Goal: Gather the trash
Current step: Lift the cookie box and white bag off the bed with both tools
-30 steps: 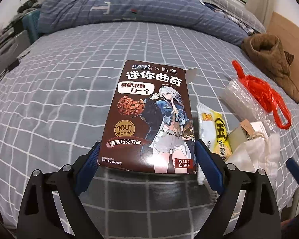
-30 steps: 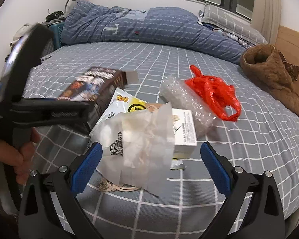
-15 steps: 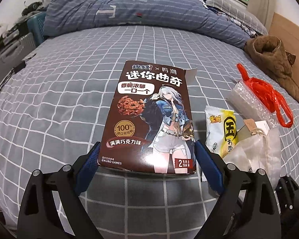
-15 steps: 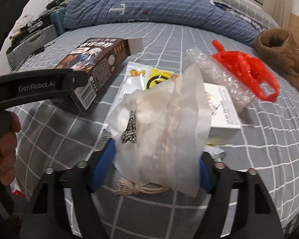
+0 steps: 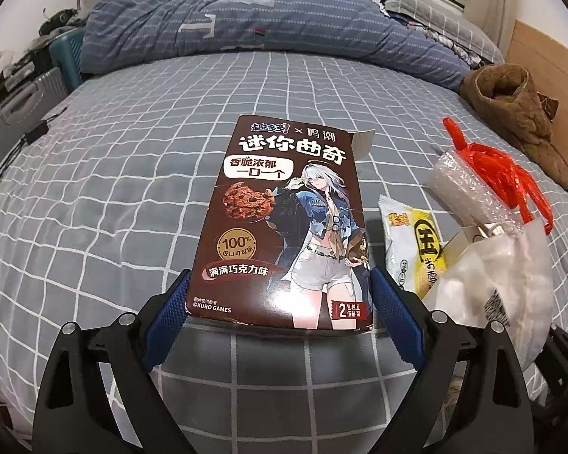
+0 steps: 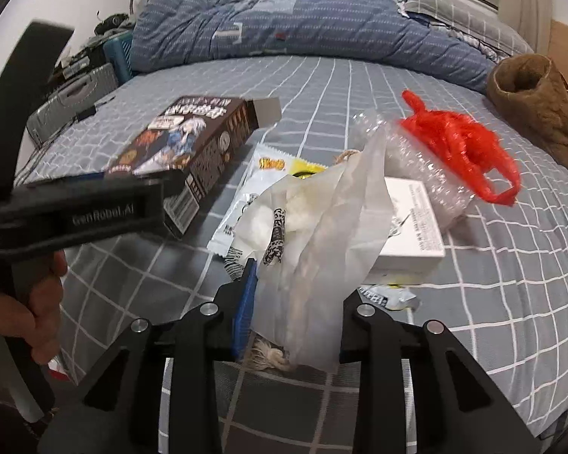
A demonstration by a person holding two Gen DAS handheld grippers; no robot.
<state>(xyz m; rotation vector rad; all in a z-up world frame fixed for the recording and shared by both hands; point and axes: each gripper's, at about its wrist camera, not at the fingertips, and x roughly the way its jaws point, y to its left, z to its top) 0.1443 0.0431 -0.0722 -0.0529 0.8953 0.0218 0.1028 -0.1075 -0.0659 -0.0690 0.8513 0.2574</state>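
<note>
My left gripper (image 5: pixel 280 299) is shut on the near end of a brown cookie box (image 5: pixel 284 219) and holds it over the bed; the box also shows in the right wrist view (image 6: pixel 193 147). My right gripper (image 6: pixel 295 314) is shut on a crumpled white paper bag (image 6: pixel 322 234), seen too in the left wrist view (image 5: pixel 500 276). On the bed lie a yellow snack wrapper (image 5: pixel 412 246), a white carton (image 6: pixel 412 227), bubble wrap (image 6: pixel 424 174) and a red plastic bag (image 6: pixel 462 151).
A grey checked bed sheet (image 5: pixel 113 189) covers the bed. A blue duvet (image 5: pixel 246 19) lies heaped at the far end. A brown fleece garment (image 5: pixel 518 113) lies at the far right. A grey suitcase (image 6: pixel 72 102) stands left of the bed.
My right gripper has shut on the white paper bag and lifted it a little. My left gripper has kept its hold on the cookie box, the bed sliding slightly in its view.
</note>
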